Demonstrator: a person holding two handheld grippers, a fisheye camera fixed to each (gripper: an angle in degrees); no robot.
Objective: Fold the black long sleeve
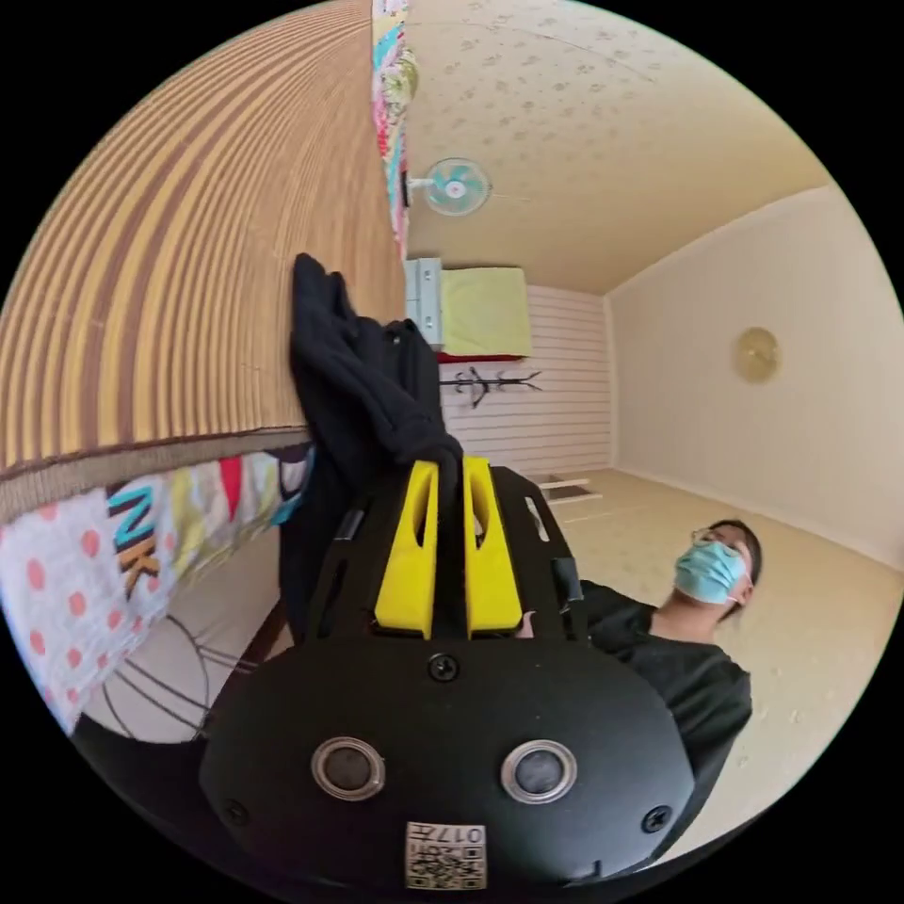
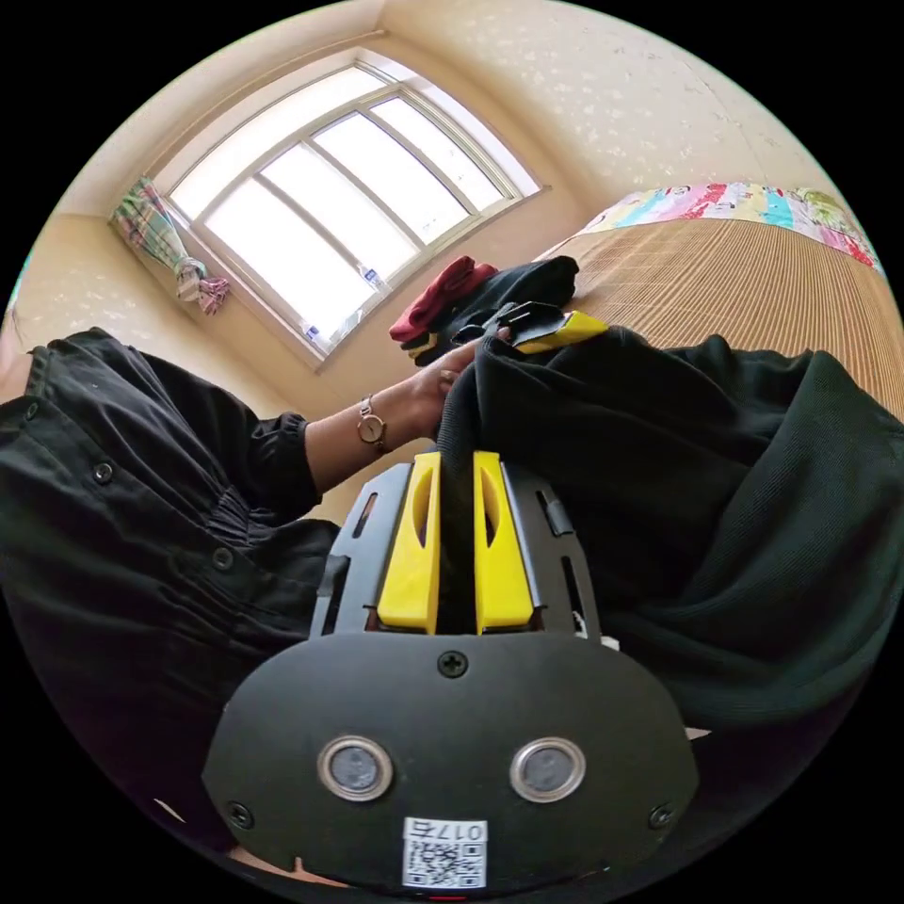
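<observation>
The black long sleeve hangs in a bunched fold across the striped woven mat in the left gripper view. My left gripper, with yellow jaws, is shut on a bunch of its cloth. In the right gripper view the same garment spreads wide and rumpled over the mat. My right gripper is shut on a thick edge of it. Just beyond that edge the left gripper shows in the person's hand, clamped on the cloth.
A person in a black top stands close by; their sleeve takes up the left of the right gripper view. Folded red and black clothes lie at the mat's far end under a window. A patterned sheet edges the mat.
</observation>
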